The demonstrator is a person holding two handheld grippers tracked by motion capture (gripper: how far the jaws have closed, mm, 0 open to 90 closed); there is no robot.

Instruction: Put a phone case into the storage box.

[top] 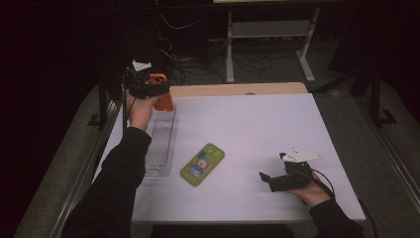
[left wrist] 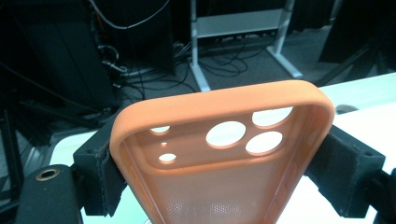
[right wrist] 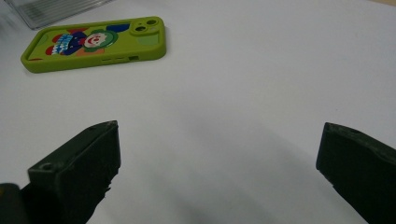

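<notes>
An orange phone case [top: 164, 102] with round camera cut-outs hangs above the far left of the white table [top: 257, 124]. My left gripper [top: 157, 90] is shut on it. In the left gripper view the case [left wrist: 224, 154] is clamped by its two long sides between the black jaws of that gripper [left wrist: 224, 179], open side facing the camera. A green phone case [top: 202, 164] with a cartoon print lies flat near the table's middle, camera end pointing away. My right gripper [top: 274, 167] rests low at the front right, open and holding nothing [right wrist: 217, 163]; the green case [right wrist: 93, 42] lies ahead of it.
A clear ridged plastic tray [top: 161, 144] lies along the table's left edge, below the orange case, and its corner [right wrist: 51, 9] appears in the right gripper view. A wooden strip [top: 237, 89] borders the far edge. Beyond stand a white desk frame [top: 267, 29] and floor cables.
</notes>
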